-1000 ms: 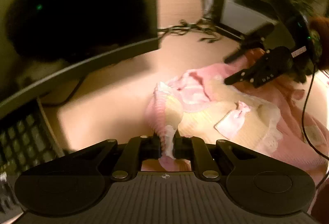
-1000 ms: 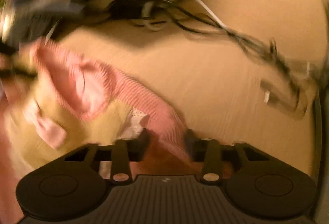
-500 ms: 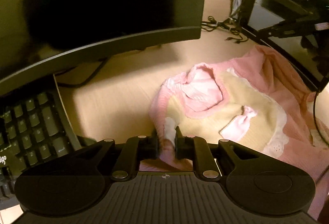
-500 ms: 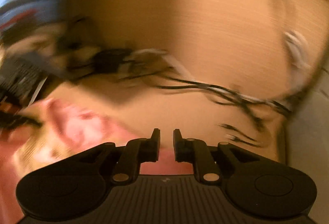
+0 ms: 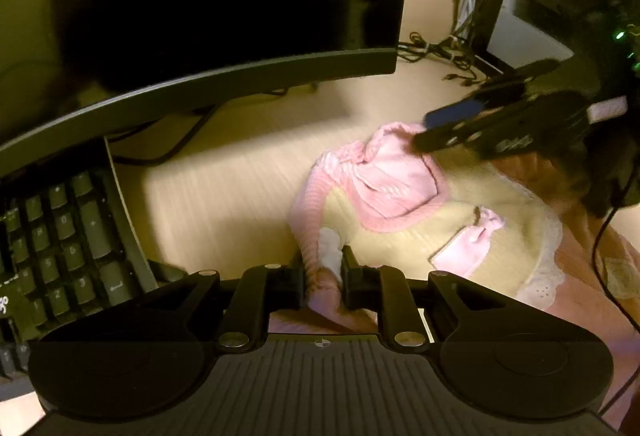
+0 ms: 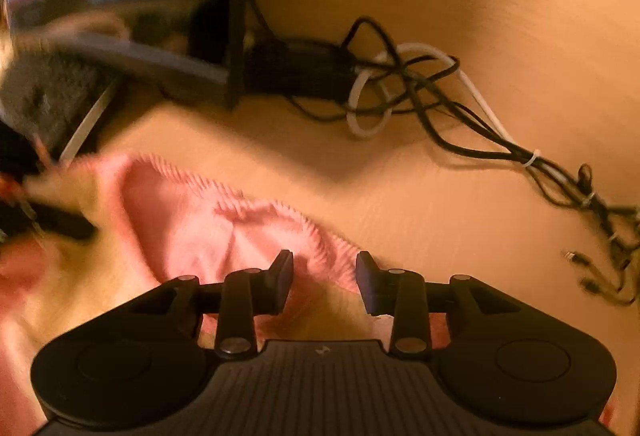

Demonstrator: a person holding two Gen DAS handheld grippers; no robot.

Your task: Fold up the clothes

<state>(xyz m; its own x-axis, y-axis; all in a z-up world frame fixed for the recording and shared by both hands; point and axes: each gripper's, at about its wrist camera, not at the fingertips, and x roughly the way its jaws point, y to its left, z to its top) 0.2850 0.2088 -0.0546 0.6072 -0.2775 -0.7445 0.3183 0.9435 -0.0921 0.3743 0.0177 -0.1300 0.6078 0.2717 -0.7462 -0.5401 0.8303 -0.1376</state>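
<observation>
Softly ribbed pink knit top, bunched in left gripper.

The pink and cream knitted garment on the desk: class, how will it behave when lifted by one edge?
The pink and cream knitted garment probably flops and drapes: it lies rumpled, bunched in the left gripper. Likely light; its ribbed knit should resist slipping.

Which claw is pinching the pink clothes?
The left claw. Its fingers are shut on a fold of the pink and yellow garment. The right claw hovers open above the collar, with nothing between its fingers.
</observation>
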